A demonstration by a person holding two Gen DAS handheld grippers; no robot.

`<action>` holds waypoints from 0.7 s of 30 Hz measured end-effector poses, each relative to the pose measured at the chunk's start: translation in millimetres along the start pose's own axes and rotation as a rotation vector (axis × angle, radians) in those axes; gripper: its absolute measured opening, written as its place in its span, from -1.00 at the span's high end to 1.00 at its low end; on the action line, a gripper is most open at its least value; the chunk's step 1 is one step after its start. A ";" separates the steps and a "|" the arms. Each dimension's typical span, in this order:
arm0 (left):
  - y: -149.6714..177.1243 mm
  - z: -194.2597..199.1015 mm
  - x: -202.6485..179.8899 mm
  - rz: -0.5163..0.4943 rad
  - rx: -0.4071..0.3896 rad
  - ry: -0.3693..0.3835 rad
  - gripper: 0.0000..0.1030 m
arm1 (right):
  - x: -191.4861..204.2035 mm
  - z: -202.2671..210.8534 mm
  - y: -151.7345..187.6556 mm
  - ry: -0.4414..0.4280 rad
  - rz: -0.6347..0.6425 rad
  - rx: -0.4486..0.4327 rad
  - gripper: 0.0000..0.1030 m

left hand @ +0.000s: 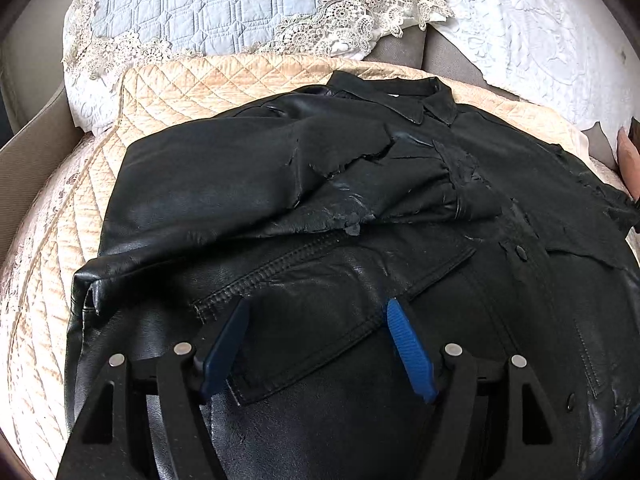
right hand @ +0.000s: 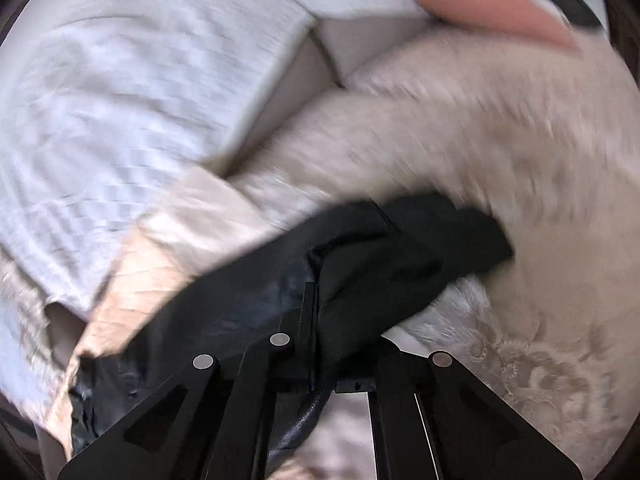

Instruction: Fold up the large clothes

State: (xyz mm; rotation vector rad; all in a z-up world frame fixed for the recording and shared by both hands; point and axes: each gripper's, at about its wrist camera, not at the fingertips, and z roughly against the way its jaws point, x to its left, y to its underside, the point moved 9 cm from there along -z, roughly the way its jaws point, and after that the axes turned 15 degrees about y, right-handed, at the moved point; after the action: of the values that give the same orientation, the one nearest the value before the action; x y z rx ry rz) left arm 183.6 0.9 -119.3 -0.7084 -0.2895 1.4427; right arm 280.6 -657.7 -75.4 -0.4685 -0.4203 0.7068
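Now I am pinching the black jacket's sleeve (right hand: 400, 252) in my right fingers (right hand: 314, 292), left fingers (left hand: 318, 344) hovering wide over the jacket (left hand: 320, 208); next, laying that sleeve across.

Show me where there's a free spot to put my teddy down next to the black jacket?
Free patches: the quilted peach cover between the jacket collar and the lace pillow, and the strip along the jacket's left edge. The middle is crowded: the jacket fills it, with the left gripper over its pocket.

A black jacket (left hand: 320, 208) lies on a peach diamond-quilted cover (left hand: 192, 84) (pale blue lace-edged pillow (left hand: 224, 4) behind).
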 end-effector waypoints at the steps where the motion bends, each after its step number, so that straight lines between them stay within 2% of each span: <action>1: -0.3 0.3 -0.2 0.000 0.002 0.000 -0.43 | 13.2 18.8 -2.8 -0.029 0.030 -0.028 0.92; 6: -5.1 8.4 -7.9 0.009 0.003 0.045 -0.43 | 94.1 100.4 8.3 -0.188 0.203 -0.124 0.93; 8: -9.5 17.9 -14.5 0.007 -0.017 0.072 -0.43 | 132.8 124.8 25.4 -0.250 0.282 -0.139 0.93; 12: -22.4 34.1 -26.4 -0.025 -0.051 0.102 -0.43 | 214.4 153.8 87.6 -0.364 0.453 -0.121 0.93; 15: -34.9 41.0 -28.4 -0.046 -0.071 0.106 -0.43 | 261.9 151.1 146.8 -0.424 0.563 -0.066 0.93; 17: -44.7 41.2 -25.2 -0.044 -0.089 0.114 -0.43 | 290.7 133.5 201.0 -0.444 0.647 0.015 0.92; 19: -52.4 38.6 -19.5 -0.032 -0.101 0.116 -0.43 | 304.8 112.5 241.9 -0.439 0.699 0.084 0.87; 21: -58.4 33.0 -13.9 -0.027 -0.109 0.119 -0.43 | 312.7 82.7 291.1 -0.393 0.799 0.165 0.66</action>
State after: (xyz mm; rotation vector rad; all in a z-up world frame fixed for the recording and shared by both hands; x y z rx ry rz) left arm 209.0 -2.0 -55.8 -0.8731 -0.2858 1.3608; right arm 303.0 -223.9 -100.3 -0.3305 -0.5384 1.6109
